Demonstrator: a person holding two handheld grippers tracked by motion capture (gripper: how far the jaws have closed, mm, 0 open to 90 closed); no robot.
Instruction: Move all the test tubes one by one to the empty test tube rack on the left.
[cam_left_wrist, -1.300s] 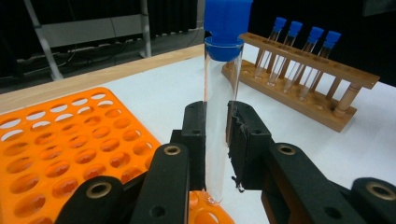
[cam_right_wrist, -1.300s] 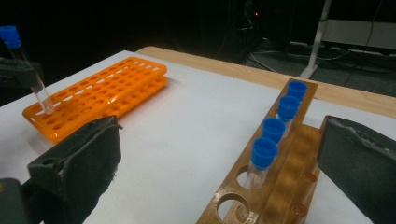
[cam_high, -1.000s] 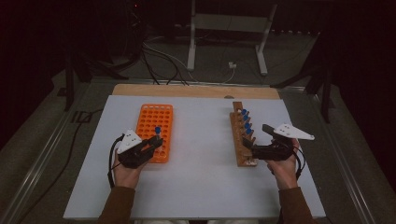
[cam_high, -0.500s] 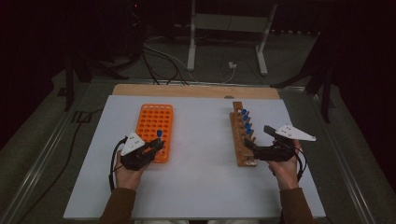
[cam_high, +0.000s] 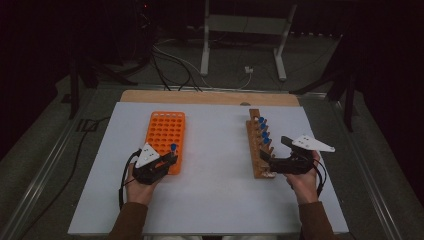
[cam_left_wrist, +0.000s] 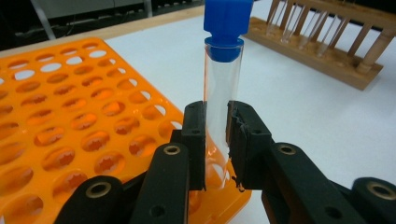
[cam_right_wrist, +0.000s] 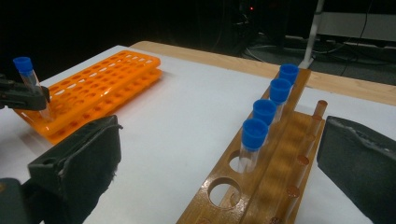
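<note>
Clamping a clear, blue-capped test tube (cam_left_wrist: 223, 98) upright between its pads, the left gripper (cam_high: 159, 162) at lower left of the high view holds it over the near right corner of the orange rack (cam_high: 165, 133), apparently lined up to seat in a hole. At right, the right gripper (cam_right_wrist: 219, 154) waits with jaws wide and empty beside the wooden rack (cam_high: 258, 145), where four capped tubes (cam_right_wrist: 264, 119) stand. Compared with a second ago, the left hand has edged slightly nearer the bottom edge; the right has not shifted.
</note>
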